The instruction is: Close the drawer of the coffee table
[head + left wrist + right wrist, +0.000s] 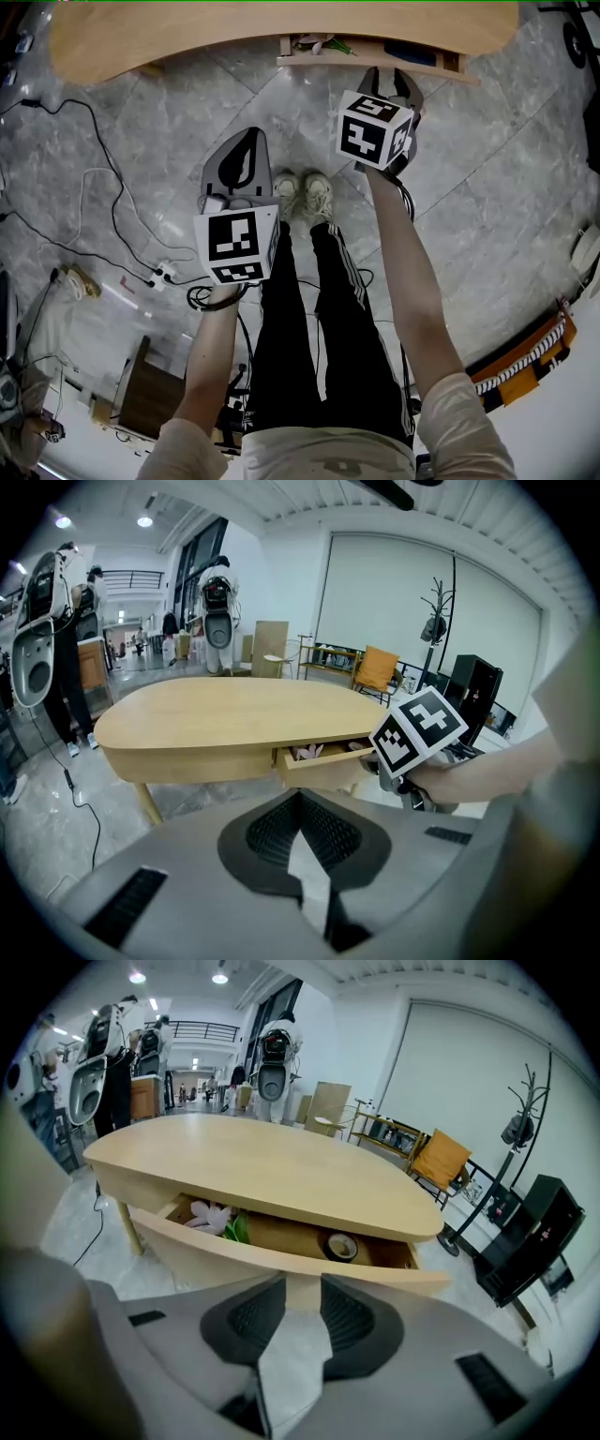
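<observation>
Held back, the left gripper [300, 797] has its fingers clenched on nothing; the right gripper [302, 1288], fingers parted and empty, is nearer, just short of the pulled-out light wooden drawer [281, 1258], whose long front lies crosswise straight ahead under the oval wooden coffee table [272, 1171]

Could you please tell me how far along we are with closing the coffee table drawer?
Done: nothing yet; the drawer stands pulled out of the coffee table, its inside open to view. In hand: the right gripper, jaws apart and empty, is lined up close to the drawer front; contact is unclear. The left gripper, jaws together, hangs back. Left: push the drawer fully in.
</observation>
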### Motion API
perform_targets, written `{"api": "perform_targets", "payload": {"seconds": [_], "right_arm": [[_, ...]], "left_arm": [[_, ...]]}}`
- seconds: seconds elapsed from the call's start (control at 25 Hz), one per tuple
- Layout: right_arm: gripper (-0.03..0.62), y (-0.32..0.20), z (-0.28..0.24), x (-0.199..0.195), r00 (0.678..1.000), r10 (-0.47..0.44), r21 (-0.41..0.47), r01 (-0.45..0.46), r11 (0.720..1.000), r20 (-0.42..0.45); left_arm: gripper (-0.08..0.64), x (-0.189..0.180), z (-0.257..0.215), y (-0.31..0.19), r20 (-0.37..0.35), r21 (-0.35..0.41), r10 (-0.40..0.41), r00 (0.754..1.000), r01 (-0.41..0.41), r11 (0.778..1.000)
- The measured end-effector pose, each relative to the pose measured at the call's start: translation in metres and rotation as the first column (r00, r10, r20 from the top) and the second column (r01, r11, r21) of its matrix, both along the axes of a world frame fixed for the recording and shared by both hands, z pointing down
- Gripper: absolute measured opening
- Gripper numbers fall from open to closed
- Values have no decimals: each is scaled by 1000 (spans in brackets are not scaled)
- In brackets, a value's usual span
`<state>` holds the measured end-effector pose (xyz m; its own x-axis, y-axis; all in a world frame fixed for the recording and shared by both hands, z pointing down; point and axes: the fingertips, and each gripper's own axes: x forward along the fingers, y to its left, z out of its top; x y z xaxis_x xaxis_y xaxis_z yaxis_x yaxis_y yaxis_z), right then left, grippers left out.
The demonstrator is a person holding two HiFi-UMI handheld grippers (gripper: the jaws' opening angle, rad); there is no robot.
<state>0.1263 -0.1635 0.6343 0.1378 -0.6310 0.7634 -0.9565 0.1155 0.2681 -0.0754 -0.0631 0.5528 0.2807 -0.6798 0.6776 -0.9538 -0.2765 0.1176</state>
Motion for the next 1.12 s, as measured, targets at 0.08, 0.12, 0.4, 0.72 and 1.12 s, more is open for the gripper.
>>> {"api": "perform_targets", "payload": {"seconds": [0.08,0.12,0.4,0.72,1.12], "right_arm": [[79,0,0,-1,999,18,12,-18,1000,27],[55,0,0,-1,999,24,17,-25,1000,38],[23,-1,0,-2,994,-22,64,16,998,103],[14,-9,1,-2,983,-67,111,49,993,173],[9,-51,3,-5,925,-45,242,-51,969,376]], "left_arm": [[8,3,2,0,-2,-2,9,1000,-9,1000],[8,5,3,0,-3,-3,12,1000,-12,1000],[8,15,8,1,-5,-9,36,999,-36,999],[8,23,18,-3,-7,-14,46,999,-46,999],[8,33,30,-19,-21,6,69,997,-69,998]]}}
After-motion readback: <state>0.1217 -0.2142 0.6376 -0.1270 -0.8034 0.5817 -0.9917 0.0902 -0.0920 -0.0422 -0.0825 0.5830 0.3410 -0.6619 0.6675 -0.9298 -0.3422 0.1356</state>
